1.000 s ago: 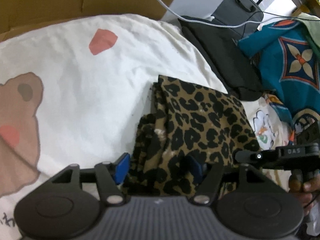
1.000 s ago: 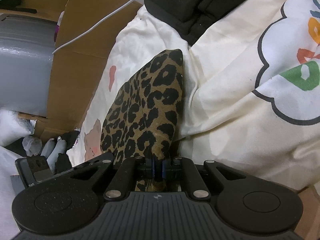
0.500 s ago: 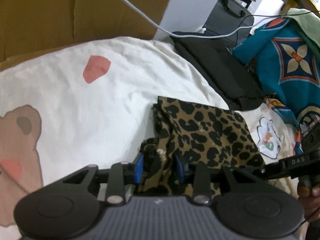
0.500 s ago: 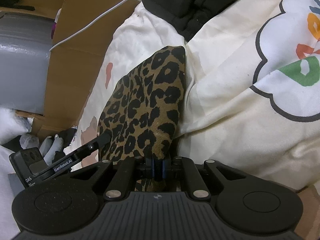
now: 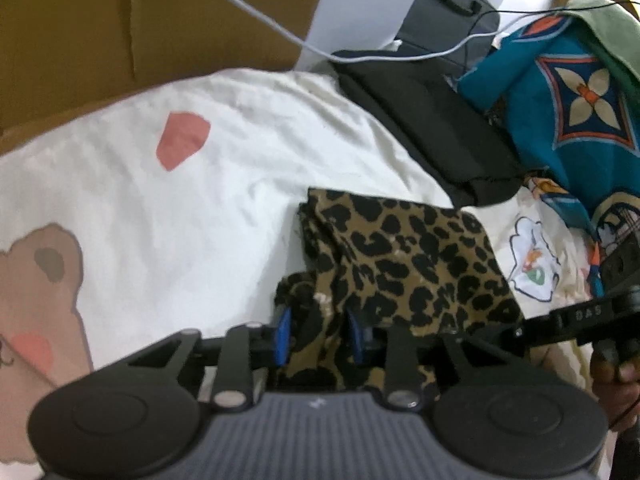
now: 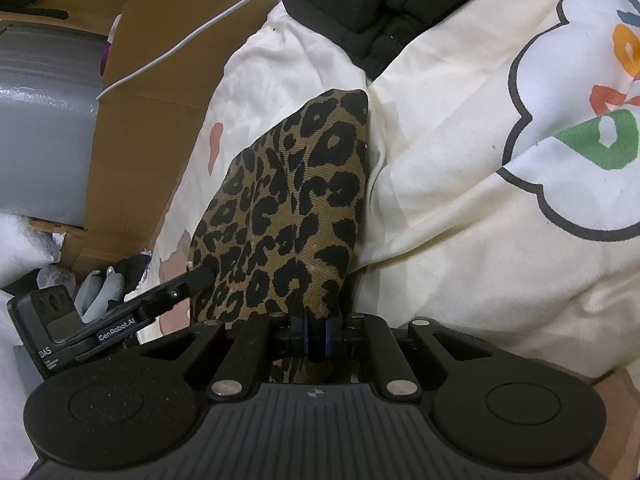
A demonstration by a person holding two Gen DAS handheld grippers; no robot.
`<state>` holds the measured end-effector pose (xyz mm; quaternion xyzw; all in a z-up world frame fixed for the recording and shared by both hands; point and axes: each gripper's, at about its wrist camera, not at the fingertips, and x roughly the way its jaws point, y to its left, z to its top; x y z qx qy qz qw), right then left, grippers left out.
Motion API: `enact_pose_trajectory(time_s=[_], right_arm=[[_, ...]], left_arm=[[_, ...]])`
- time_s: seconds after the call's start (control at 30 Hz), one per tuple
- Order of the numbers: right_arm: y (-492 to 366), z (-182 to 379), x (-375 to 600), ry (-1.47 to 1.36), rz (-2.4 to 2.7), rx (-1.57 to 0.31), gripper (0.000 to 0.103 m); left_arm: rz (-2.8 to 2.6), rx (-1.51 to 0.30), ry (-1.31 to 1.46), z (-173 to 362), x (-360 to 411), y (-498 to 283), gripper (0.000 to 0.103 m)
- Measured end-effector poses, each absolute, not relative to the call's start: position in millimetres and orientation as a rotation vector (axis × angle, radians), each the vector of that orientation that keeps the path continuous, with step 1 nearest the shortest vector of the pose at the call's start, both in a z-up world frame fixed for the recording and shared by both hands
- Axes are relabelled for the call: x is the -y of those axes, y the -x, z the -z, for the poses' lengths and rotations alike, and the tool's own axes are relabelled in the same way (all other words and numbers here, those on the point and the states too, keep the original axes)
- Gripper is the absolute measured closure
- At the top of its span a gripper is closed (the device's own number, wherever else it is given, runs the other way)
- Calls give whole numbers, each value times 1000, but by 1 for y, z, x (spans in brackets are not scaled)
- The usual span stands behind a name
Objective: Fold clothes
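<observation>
A folded leopard-print garment (image 5: 420,264) lies on a cream printed bedsheet (image 5: 180,220). My left gripper (image 5: 318,336) has its blue pads (image 5: 282,334) on either side of the bunched near-left corner, and its jaws are closing with the cloth pressed between them. In the right wrist view the garment (image 6: 288,208) rises as a flap, and my right gripper (image 6: 316,338) is shut on its near edge. The left gripper's finger (image 6: 200,276) touches the flap's left side. The right gripper's body (image 5: 580,316) shows at the right, held by a hand.
A black garment (image 5: 432,120) lies beyond the leopard cloth, and a teal patterned cloth (image 5: 580,92) is at the far right. Cardboard (image 5: 120,32) stands behind the sheet, crossed by a white cable (image 5: 280,28). A grey case (image 6: 40,120) is at the left.
The left gripper's jaws came together around the bunched corner of the leopard garment, and its view rolled slightly. The right gripper kept still, holding its edge.
</observation>
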<state>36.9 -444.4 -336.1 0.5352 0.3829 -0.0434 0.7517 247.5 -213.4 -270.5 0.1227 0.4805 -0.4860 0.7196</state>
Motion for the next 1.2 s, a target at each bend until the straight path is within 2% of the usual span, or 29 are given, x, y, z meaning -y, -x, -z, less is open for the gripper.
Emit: enact_pose_trajectory(time_s=[0.07, 0.23, 0.3, 0.37, 0.5, 0.67, 0.77, 0.8, 0.9, 0.97, 1.03, 1.13, 1.2], right_arm=[[-37, 336, 444, -1170, 94, -834, 97], [-37, 336, 444, -1170, 93, -831, 97], [-36, 336, 444, -1170, 93, -831, 97], [-36, 336, 443, -1169, 92, -831, 97], [-35, 337, 444, -1175, 97, -835, 97], [-37, 337, 444, -1166, 93, -843, 97], [-37, 338, 444, -1169, 94, -844, 97], [-37, 339, 444, -1172, 95, -845, 97], [-37, 339, 443, -1174, 98, -847, 97], [-37, 339, 443, -1180, 99, -841, 97], [-35, 338, 442, -1180, 94, -831, 97], [-34, 337, 442, -1176, 82, -820, 97], [-33, 338, 442, -1171, 74, -818, 97]], left_arm=[[1079, -1058, -253, 270, 214, -251, 80], [1073, -1067, -227, 282, 213, -256, 78], [1063, -1097, -204, 285, 209, -260, 71], [1039, -1107, -212, 284, 208, -263, 50], [1057, -1165, -201, 289, 210, -267, 47], [1060, -1233, -174, 302, 217, -271, 35], [1061, -1250, -155, 305, 222, -273, 33], [1064, -1249, -155, 306, 224, -272, 33], [1092, -1237, -181, 305, 227, -268, 43], [1110, -1241, -177, 304, 224, -271, 58], [1130, -1270, -127, 301, 217, -278, 67], [1157, -1264, -139, 298, 216, -279, 67], [1148, -1254, -187, 301, 219, -275, 58]])
